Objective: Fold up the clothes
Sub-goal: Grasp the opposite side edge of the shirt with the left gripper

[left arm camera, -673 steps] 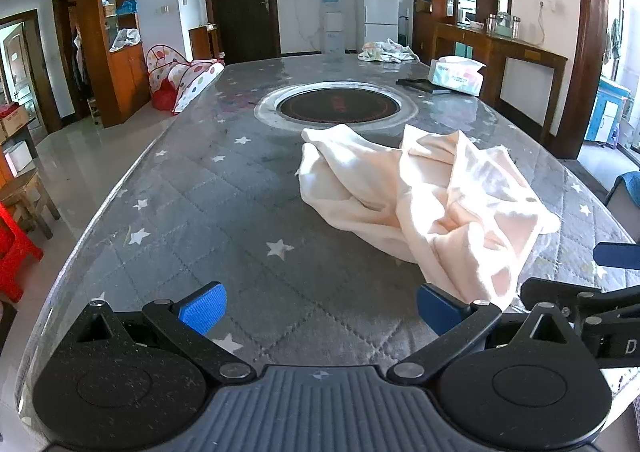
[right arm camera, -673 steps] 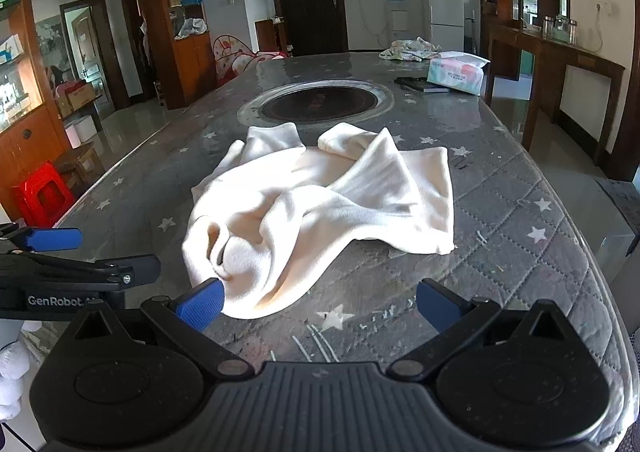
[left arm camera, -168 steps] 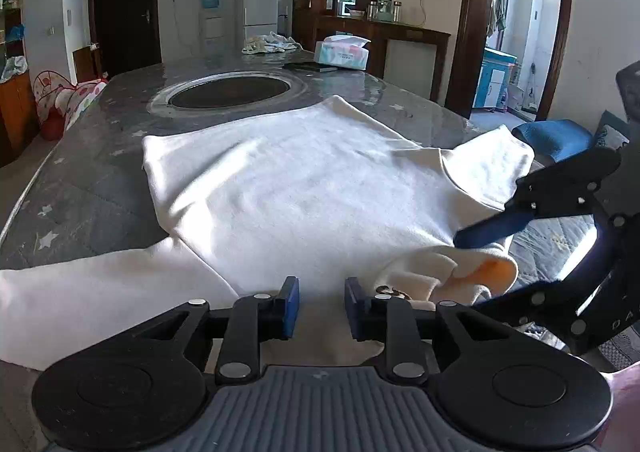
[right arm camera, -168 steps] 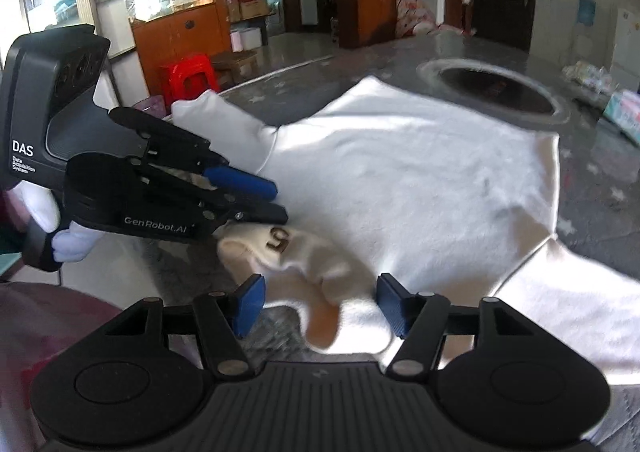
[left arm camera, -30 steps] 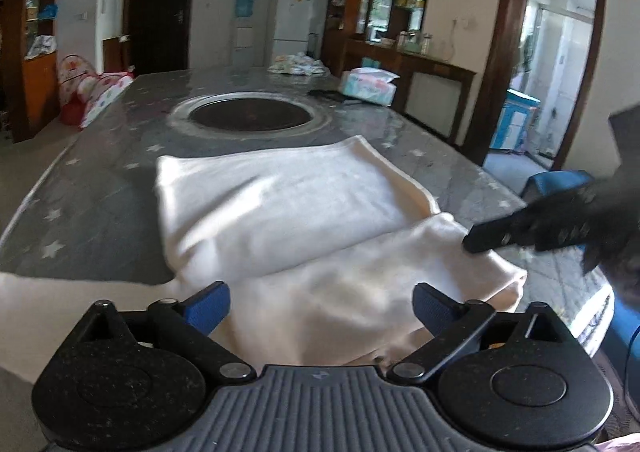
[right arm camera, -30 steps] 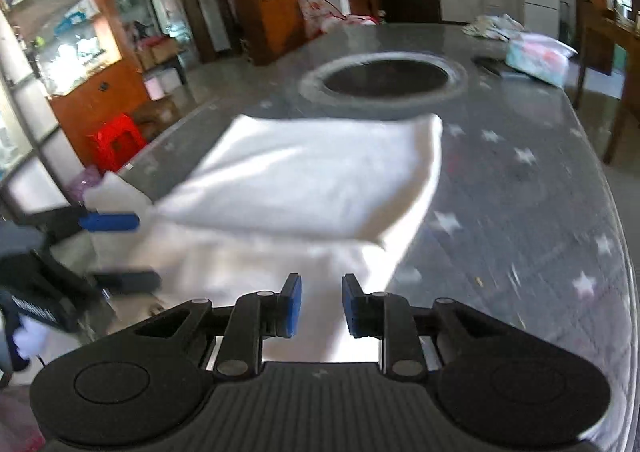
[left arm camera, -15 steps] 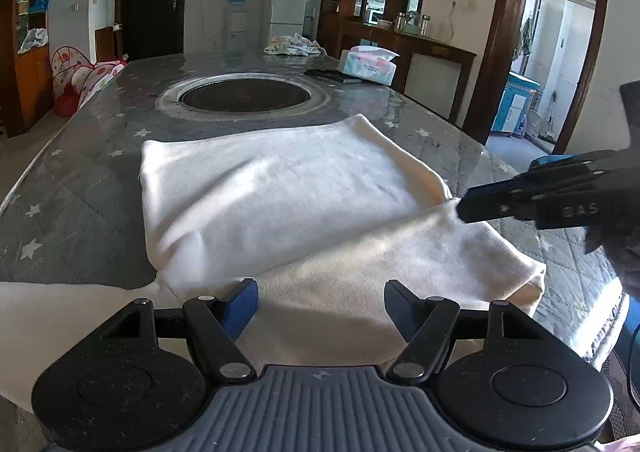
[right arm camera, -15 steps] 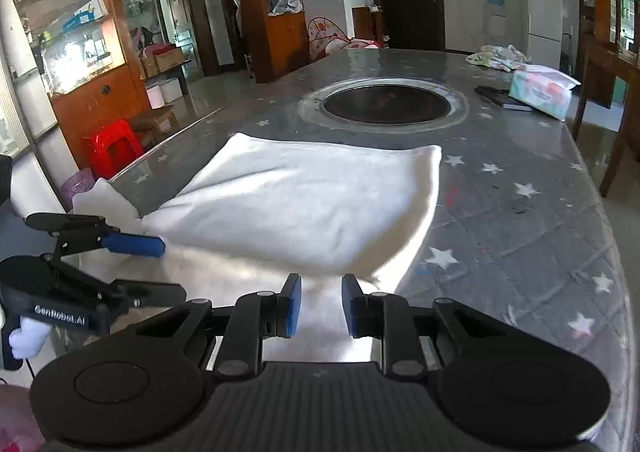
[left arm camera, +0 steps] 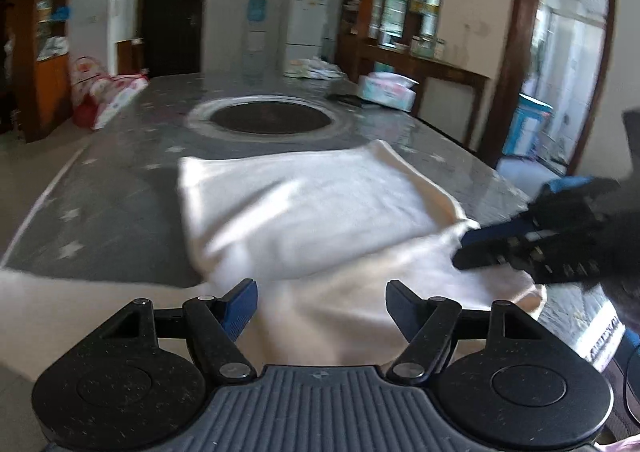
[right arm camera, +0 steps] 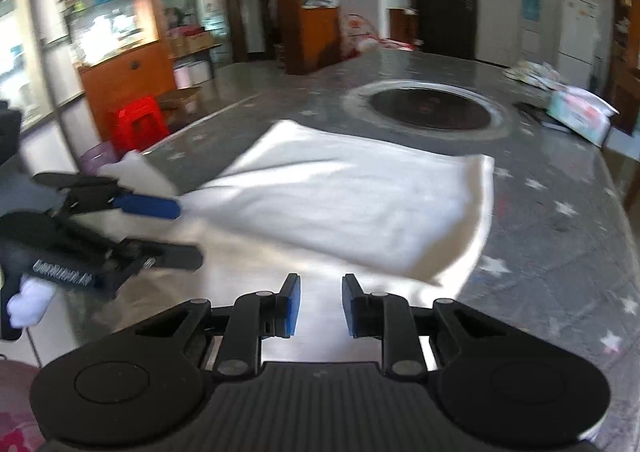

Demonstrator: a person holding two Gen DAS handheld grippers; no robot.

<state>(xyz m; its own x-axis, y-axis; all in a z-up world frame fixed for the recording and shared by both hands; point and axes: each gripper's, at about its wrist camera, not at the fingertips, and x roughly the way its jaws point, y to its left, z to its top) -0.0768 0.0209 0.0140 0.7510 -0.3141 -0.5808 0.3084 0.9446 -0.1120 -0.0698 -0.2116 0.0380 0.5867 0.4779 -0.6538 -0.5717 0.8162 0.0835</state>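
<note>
A cream garment (left arm camera: 312,203) (right arm camera: 360,195) lies folded on the grey star-patterned table (left arm camera: 120,179) (right arm camera: 560,244), its upper layer doubled over a lower one. One sleeve (left arm camera: 80,304) trails off to the left near the table's front edge. My left gripper (left arm camera: 322,304) (right arm camera: 188,230) hangs open over the garment's near left part, with fabric under its jaws and nothing pinched. My right gripper (right arm camera: 317,308) (left arm camera: 460,252) is at the garment's near right corner. Its jaws stand a narrow gap apart, and the pads press on nothing that I can see.
A dark round inset (left arm camera: 268,117) (right arm camera: 430,105) sits in the table beyond the garment. Farther back are a tissue pack (left arm camera: 386,89) (right arm camera: 580,111) and a heap of cloth. A red stool (right arm camera: 138,123) and wooden shelves stand left of the table.
My left gripper's jaws have narrowed from wide to a medium opening. Both grippers have shifted sideways over the garment's near edge, and the right one has rolled a little. The garment lies as before.
</note>
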